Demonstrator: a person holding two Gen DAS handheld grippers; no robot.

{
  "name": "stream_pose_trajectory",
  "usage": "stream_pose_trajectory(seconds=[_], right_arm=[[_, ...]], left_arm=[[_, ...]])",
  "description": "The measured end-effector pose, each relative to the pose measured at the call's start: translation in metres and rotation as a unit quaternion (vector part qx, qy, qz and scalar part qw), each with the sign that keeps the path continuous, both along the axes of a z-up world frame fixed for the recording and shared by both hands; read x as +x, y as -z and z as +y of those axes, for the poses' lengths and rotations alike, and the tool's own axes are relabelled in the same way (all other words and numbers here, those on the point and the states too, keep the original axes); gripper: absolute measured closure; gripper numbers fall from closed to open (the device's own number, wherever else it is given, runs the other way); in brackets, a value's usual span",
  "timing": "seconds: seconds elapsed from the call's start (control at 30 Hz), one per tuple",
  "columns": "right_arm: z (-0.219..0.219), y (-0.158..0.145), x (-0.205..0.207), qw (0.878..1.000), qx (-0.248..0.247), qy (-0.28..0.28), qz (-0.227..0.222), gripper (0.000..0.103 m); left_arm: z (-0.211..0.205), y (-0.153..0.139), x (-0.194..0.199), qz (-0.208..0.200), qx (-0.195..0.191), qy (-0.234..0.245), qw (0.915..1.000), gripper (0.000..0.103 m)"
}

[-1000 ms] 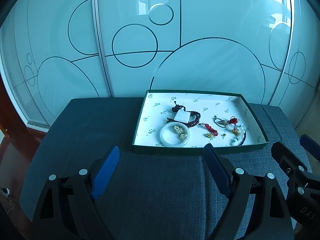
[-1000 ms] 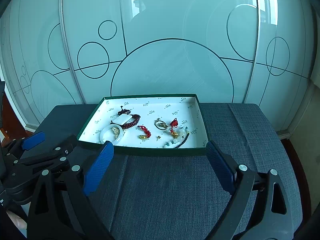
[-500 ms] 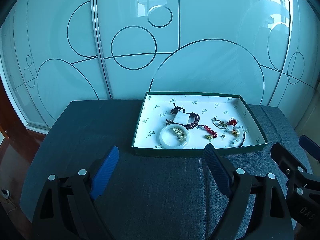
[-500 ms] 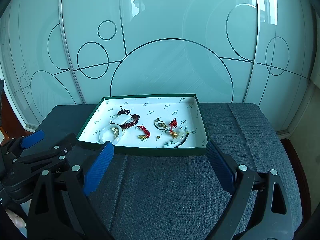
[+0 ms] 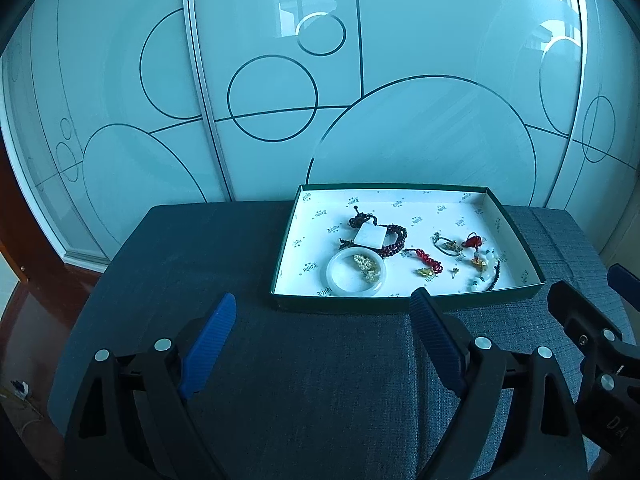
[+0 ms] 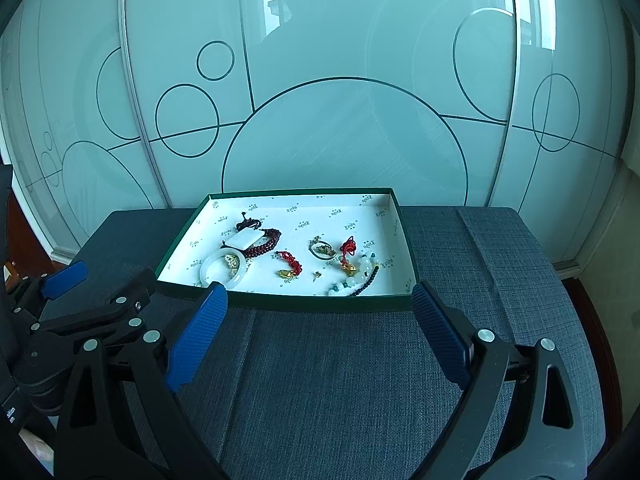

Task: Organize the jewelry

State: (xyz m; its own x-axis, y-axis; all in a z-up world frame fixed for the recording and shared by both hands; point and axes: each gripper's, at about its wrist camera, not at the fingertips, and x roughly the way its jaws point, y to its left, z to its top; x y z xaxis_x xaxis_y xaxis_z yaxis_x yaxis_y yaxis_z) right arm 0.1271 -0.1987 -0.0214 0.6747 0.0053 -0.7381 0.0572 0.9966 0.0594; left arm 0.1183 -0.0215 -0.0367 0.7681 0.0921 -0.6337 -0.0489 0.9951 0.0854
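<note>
Green-walled, white-lined box (image 6: 404,236) sitting on the grey fabric table (image 6: 340,380) near its far edge, holding all the jewelry: pale bangle (image 6: 222,269) lying flat at the near left corner with a small cluster of pearly beads inside its ring, dark red bead bracelet (image 6: 262,245) partly under a white square tag just behind it, red knotted cord charm (image 6: 290,265) in the middle, thin ring (image 6: 322,250) and a string of pale and dark beads (image 6: 356,277) toward the right. Hovering short of the box, both left claw (image 5: 320,344) and right claw (image 6: 318,336) spread wide, gripping nothing. Judging the bangle as stiff, smooth, likely brittle and slippery: taking it across the band, gently. Treating bead strings and cords as light, limp, apt to tangle or drag neighbours: pinching at one free loop, lifting slowly.
</note>
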Motion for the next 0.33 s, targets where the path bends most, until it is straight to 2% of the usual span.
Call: stream_pose_trajectory(seconds=[0.13,0.33], right_arm=[[-0.0003,-0.0004,0.0005,1.0,0.0,0.0,-0.001,0.01],[-0.0048,-0.0011,0.0008,1.0,0.003,0.006,-0.002,0.01]], left_arm=[[-0.003,-0.0014,-0.0001,-0.009,0.005,0.008,0.9999,0.016],[-0.0018,0.0024,0.0036,0.008,-0.002,0.017,0.9998,0.016]])
